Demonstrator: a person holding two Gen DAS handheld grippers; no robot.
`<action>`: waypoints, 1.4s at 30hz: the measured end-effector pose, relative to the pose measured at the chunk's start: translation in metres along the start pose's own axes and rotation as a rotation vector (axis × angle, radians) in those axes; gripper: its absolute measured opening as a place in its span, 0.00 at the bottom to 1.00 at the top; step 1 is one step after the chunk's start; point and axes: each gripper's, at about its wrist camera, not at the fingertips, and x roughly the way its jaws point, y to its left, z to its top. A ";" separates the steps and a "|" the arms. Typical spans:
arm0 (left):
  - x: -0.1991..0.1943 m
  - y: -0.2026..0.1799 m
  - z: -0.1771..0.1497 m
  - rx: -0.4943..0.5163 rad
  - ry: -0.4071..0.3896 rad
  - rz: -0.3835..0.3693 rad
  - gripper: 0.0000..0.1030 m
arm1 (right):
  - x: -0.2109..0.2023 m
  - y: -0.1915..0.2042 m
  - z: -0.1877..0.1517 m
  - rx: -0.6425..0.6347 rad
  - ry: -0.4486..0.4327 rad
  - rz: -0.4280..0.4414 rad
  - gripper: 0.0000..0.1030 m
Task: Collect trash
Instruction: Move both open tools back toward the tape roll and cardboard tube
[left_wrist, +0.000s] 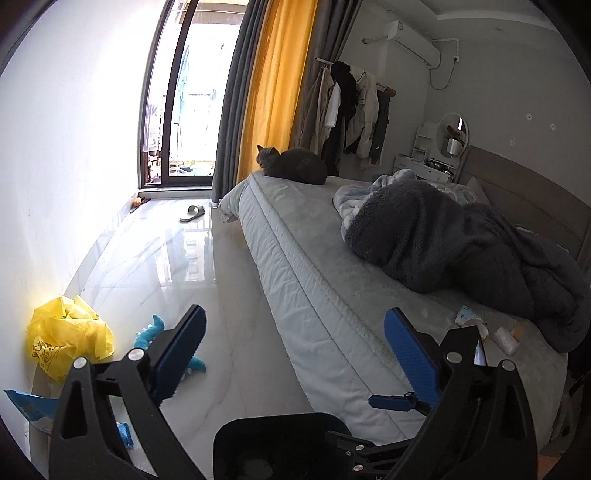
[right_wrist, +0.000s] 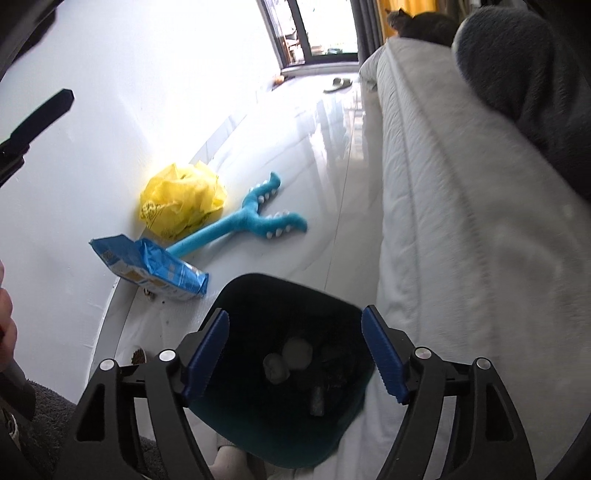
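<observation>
In the right wrist view my right gripper (right_wrist: 295, 319) hangs open over a dark bin (right_wrist: 258, 291) with nothing between its pads. Crumpled white wads (right_wrist: 295, 352) and dark scraps lie in the bin's bottom. On the floor by the wall lie a yellow plastic bag (right_wrist: 181, 203) and a torn blue packet (right_wrist: 155, 269). In the left wrist view my left gripper (left_wrist: 295, 325) is wide open and empty above the bin (left_wrist: 280, 435), beside the bed. The yellow bag (left_wrist: 70, 339) and blue packet (left_wrist: 29, 406) show at lower left. Small paper scraps (left_wrist: 472, 325) lie on the bed.
A blue plush toy (right_wrist: 255, 218) lies on the glossy floor beside the bag. The bed (left_wrist: 295, 280) fills the right side, with a dark blanket (left_wrist: 461, 251) and a grey cat (left_wrist: 291, 166) on it. A slipper (left_wrist: 192, 213) lies near the balcony door. A hand (right_wrist: 5, 321) shows at the left edge.
</observation>
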 end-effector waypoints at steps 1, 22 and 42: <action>0.001 -0.003 0.001 0.000 0.000 -0.003 0.96 | -0.006 -0.004 0.000 0.000 -0.018 -0.007 0.75; 0.027 -0.093 0.009 -0.021 0.024 -0.124 0.95 | -0.097 -0.087 -0.022 -0.026 -0.188 -0.188 0.78; 0.074 -0.157 -0.007 -0.114 0.144 -0.230 0.95 | -0.169 -0.187 -0.056 0.120 -0.294 -0.282 0.82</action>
